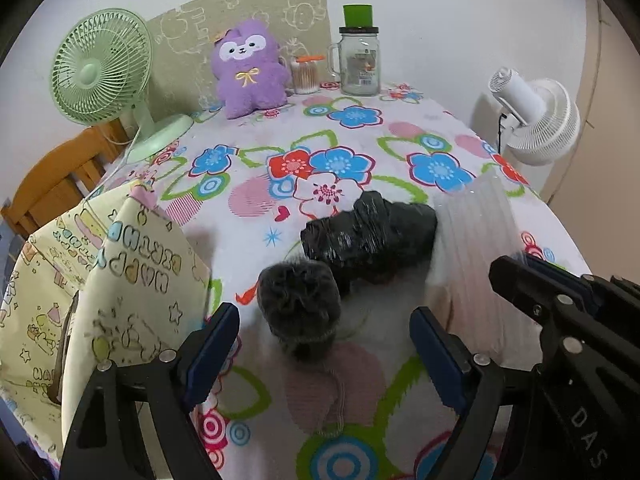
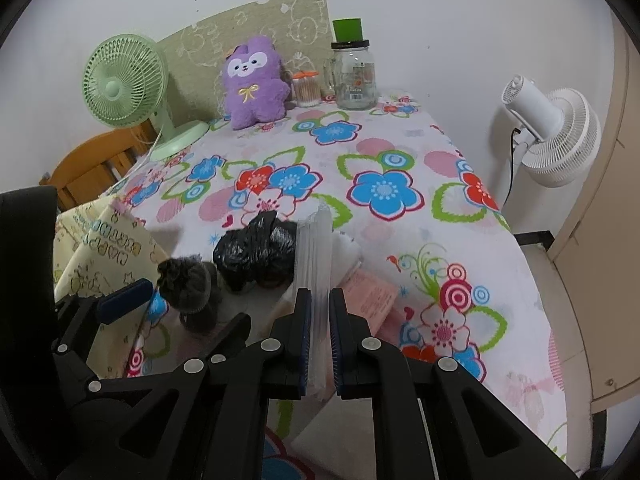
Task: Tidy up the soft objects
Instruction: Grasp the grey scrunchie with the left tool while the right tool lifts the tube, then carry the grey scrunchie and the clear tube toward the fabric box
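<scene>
A dark grey rolled sock (image 1: 298, 304) lies on the floral tablecloth (image 1: 360, 160), just beyond my open left gripper (image 1: 324, 344) and between its fingers. A black plastic bundle (image 1: 368, 236) lies behind it. My right gripper (image 2: 319, 320) is shut on the edge of a clear ribbed plastic bag (image 2: 316, 248), held upright; the bag also shows in the left wrist view (image 1: 476, 256). White soft stuff (image 2: 346, 250) and a pink packet (image 2: 370, 292) lie beside the bag. A purple plush toy (image 1: 248, 68) sits at the far edge.
A yellow printed gift bag (image 1: 120, 280) stands at the left. A green desk fan (image 1: 100, 68), a glass jar with green lid (image 1: 360, 60) and a cotton-swab tub (image 1: 306, 74) stand at the back. A white fan (image 1: 536, 116) stands off the table's right. A wooden chair (image 1: 60, 176) is at the left.
</scene>
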Available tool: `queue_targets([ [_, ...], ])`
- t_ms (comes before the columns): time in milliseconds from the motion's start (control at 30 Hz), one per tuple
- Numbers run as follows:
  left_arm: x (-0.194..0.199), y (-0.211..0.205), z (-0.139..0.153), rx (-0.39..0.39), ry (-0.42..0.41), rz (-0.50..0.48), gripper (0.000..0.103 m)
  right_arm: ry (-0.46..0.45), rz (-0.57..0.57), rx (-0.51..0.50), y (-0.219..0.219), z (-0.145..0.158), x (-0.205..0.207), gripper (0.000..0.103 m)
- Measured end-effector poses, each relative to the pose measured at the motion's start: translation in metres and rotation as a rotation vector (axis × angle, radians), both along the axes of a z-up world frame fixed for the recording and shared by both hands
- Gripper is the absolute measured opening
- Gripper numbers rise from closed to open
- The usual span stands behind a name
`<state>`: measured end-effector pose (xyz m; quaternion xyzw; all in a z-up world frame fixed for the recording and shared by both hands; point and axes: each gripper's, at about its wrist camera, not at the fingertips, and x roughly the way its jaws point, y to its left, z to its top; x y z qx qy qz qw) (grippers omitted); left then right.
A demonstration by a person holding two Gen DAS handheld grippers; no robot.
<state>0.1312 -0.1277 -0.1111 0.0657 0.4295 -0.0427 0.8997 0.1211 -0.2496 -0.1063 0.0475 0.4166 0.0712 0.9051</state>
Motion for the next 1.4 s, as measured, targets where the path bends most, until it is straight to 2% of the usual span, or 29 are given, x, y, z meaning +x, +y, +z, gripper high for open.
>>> queue_targets([
  [133,0.011,0.001,-0.002,-0.011,0.007,0.011,0.088,-0.002,0.003,-0.004,0.001,0.001,0.007,0.012],
  [300,0.022,0.005,-0.012,-0.034,0.047,0.028,0.065,0.012,0.008,-0.011,0.003,-0.003,0.014,0.012],
  [400,0.026,0.01,-0.018,-0.051,0.069,0.048,0.042,0.022,0.012,-0.019,0.005,-0.007,0.017,0.012],
  [500,0.026,0.014,-0.017,-0.065,0.062,0.054,0.037,0.033,0.019,-0.021,0.008,-0.01,0.018,0.012],
  [900,0.007,0.011,-0.012,-0.081,0.05,-0.011,0.033,0.03,-0.001,-0.04,0.009,-0.007,0.009,0.012],
  [1400,-0.025,0.014,0.01,-0.085,-0.023,-0.033,0.033,-0.03,0.01,-0.05,0.02,0.015,-0.021,0.012],
])
